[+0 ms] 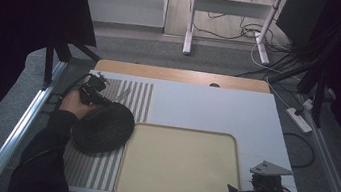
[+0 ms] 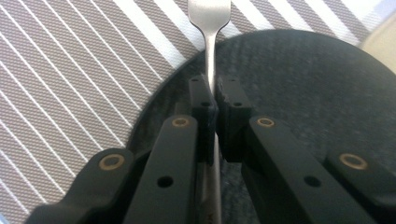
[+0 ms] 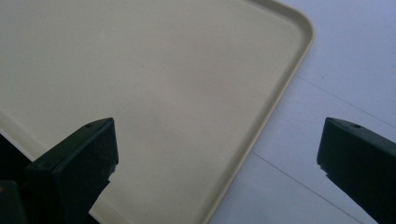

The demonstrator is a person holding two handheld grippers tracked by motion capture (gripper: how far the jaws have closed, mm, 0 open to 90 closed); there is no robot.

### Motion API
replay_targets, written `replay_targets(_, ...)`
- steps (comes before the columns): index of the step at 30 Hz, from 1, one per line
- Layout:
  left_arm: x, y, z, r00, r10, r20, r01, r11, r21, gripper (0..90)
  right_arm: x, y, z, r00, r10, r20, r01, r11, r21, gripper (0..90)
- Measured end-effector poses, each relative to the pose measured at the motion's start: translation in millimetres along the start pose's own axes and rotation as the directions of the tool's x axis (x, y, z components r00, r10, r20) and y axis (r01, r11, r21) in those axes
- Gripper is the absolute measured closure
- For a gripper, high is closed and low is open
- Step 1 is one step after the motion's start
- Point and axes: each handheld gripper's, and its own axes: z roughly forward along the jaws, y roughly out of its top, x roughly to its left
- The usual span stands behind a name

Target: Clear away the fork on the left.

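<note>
Black left tool (image 2: 215, 100) clamps a fork (image 2: 209, 18) at its slim, stiff, slippery handle, tines toward twelve o'clock; right tool (image 1: 252, 191) stands apart over the tray (image 3: 261, 135).

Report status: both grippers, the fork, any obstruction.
Left gripper shut on silver metal fork, over round dark woven placemat. Right gripper open, idle at beige rectangular tray corner. No obstruction seen.
</note>
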Motion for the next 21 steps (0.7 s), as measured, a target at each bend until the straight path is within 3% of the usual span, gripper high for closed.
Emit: replay_targets(21,-58.8,-38.5,-18.1,0.9981,-0.025,0.056,0.027,0.9991,-0.032,85.3,1.6,-0.1,-0.6,0.9999,-0.015,0.006,0.015,1.0,-0.002,0.0)
